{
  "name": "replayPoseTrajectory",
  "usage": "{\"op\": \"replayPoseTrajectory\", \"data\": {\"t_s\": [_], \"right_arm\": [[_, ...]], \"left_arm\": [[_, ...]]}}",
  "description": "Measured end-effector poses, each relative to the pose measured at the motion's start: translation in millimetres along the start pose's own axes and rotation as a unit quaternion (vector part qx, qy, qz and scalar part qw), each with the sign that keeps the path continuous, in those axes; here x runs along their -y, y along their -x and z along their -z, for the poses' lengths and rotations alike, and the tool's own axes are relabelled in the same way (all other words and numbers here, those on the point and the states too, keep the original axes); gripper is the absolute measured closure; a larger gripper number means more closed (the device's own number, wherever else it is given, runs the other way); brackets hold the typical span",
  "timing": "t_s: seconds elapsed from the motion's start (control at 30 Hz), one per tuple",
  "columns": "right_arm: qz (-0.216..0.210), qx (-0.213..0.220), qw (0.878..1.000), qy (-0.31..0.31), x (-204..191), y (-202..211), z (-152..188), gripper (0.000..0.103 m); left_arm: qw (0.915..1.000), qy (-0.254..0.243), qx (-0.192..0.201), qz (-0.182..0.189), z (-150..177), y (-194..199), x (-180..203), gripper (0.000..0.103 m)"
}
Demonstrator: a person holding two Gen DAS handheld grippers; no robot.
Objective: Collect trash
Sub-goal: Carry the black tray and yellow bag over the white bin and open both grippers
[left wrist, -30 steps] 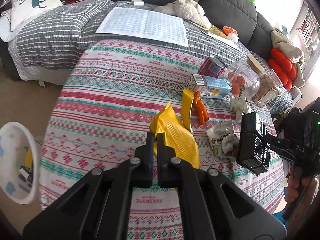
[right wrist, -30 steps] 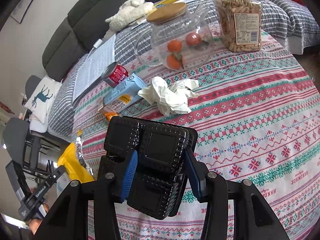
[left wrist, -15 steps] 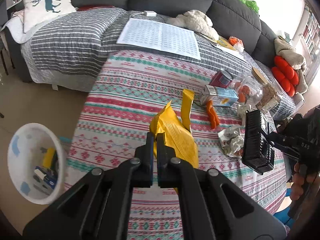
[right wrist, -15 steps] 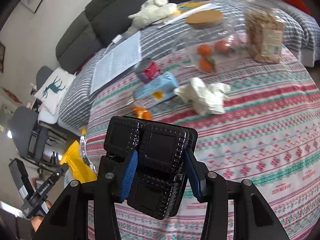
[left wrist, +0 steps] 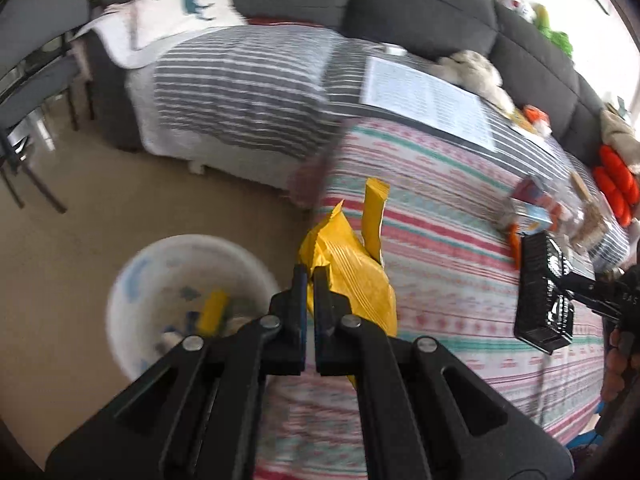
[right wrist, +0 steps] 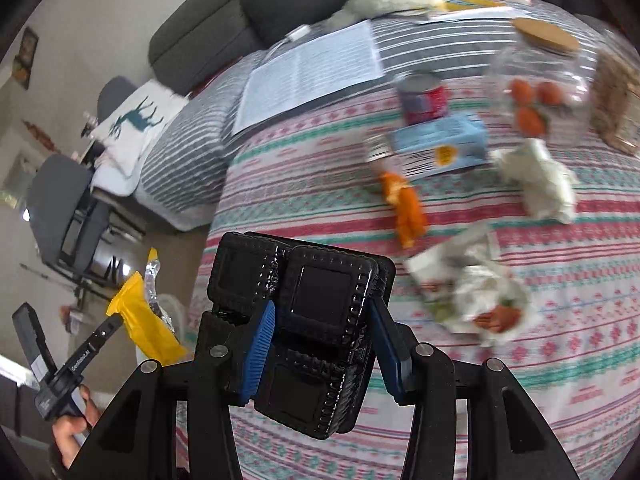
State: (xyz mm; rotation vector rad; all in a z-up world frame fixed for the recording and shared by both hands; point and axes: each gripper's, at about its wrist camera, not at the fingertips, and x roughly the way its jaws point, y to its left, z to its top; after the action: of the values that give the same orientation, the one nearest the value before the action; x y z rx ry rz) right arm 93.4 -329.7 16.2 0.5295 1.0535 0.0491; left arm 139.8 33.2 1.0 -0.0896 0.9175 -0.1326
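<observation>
My left gripper [left wrist: 307, 280] is shut on a crumpled yellow wrapper [left wrist: 352, 264] and holds it in the air at the table's left edge, close to a white trash bin [left wrist: 132, 280] on the floor with several bits of trash inside. My right gripper [right wrist: 320, 320] is shut on a black plastic tray [right wrist: 312, 308], held above the patterned tablecloth [right wrist: 560, 400]. The tray also shows in the left wrist view [left wrist: 540, 292], and the wrapper in the right wrist view [right wrist: 148, 320].
On the table lie orange peel [right wrist: 408, 208], a blue carton [right wrist: 440, 148], a red can [right wrist: 424, 98], crumpled tissue [right wrist: 536, 176], a crumpled wrapper [right wrist: 476, 288] and a glass jar [right wrist: 540, 80]. A grey sofa with a striped blanket [left wrist: 240, 80] stands behind.
My left gripper has swung left with the yellow wrapper, from over the table to its edge near the bin. My right gripper has followed left with the tray.
</observation>
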Motion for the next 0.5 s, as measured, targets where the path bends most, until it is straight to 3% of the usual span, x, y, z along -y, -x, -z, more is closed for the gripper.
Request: {"op": "replayPoseTrajectory", "data": {"t_s": [0.27,0.5], "right_arm": [[-0.014,-0.022,0.999,0.034,-58.3,-35.7,7.1,0.054],[-0.018,-0.039,0.998,0.050,-93.4,-62.1,14.7,0.054]], "left_arm": [[0.9978,0.036,-0.008,-0.055,11.4,4.1,-78.9,0.100],[0.9949,0.022,-0.012,-0.097,22.3,-10.2,-102.1,0.096]]}}
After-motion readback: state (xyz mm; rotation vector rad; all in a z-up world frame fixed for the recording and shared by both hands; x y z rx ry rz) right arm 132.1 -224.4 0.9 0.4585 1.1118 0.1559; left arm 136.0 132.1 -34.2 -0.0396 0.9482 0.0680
